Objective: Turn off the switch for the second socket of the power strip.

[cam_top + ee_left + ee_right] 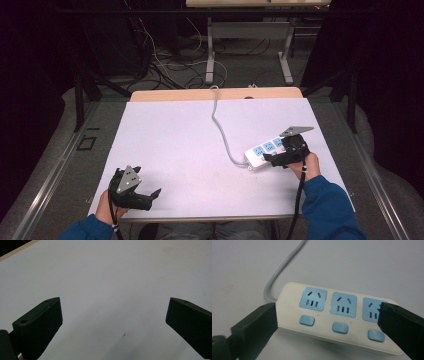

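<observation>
High view, right claw (278, 156) open over power strip (260, 151), left claw (150, 196) low

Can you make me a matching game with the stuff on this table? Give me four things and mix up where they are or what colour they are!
Things:
1. left claw
2. right claw
3. power strip
4. grey cord

Clues:
A. white with blue sockets and blue buttons
B. open over the bare white table, near the person's edge
C. runs from the strip to the table's far edge
D. open, a jaw at either side of the strip

Pairs: 1-B, 2-D, 3-A, 4-C
</observation>
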### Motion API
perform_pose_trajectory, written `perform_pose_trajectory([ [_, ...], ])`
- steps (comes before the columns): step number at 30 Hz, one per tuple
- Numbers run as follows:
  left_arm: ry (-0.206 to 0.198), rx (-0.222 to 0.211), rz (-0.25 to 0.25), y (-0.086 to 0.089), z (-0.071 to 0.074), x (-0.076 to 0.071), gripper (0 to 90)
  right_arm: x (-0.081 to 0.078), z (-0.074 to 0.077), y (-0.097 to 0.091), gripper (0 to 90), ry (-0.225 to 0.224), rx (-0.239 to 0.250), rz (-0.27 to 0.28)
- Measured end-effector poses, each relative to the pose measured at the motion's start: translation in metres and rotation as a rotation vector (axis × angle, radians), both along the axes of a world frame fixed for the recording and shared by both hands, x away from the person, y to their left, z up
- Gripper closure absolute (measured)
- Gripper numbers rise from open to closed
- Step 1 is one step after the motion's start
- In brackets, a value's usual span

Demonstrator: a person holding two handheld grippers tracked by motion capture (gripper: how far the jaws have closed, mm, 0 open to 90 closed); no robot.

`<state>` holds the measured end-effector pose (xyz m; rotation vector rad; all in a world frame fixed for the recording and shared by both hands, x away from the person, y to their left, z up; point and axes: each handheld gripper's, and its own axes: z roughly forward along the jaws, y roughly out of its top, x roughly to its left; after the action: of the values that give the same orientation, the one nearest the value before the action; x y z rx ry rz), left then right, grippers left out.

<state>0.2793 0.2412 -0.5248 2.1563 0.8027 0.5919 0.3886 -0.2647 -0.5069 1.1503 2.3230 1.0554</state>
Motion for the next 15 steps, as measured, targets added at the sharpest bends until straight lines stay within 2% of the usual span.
perform_pose_trajectory([
  [1, -0.006, 0.008, -0.001, 0.0004, 0.0003, 0.0004, 0.7, -0.0001, 0.0001, 0.0002, 0.0, 0.003, 0.003, 0.009],
  [3, 0.007, -0.001, 0.001, -0.0001, -0.0004, -0.0001, 0.7, -0.0010, 0.0006, 0.0004, 0.0, 0.007, 0.009, 0.016],
  [5, -0.004, 0.003, 0.000, 0.0004, 0.0000, 0.0004, 0.7, -0.0013, 0.0017, -0.0004, 0.0, -0.006, 0.019, 0.026],
  [8, 0.005, -0.005, 0.001, -0.0002, -0.0005, 0.0003, 0.7, -0.0027, 0.0039, -0.0007, 0.0, -0.010, 0.028, 0.025],
  [11, -0.006, 0.010, -0.002, 0.0005, 0.0003, 0.0007, 0.7, -0.0037, 0.0051, -0.0002, 0.0, -0.014, 0.023, 0.032],
  [15, -0.001, 0.002, 0.002, 0.0001, -0.0001, 0.0004, 0.6, -0.0058, 0.0074, 0.0010, 0.0, -0.029, 0.020, 0.035],
])
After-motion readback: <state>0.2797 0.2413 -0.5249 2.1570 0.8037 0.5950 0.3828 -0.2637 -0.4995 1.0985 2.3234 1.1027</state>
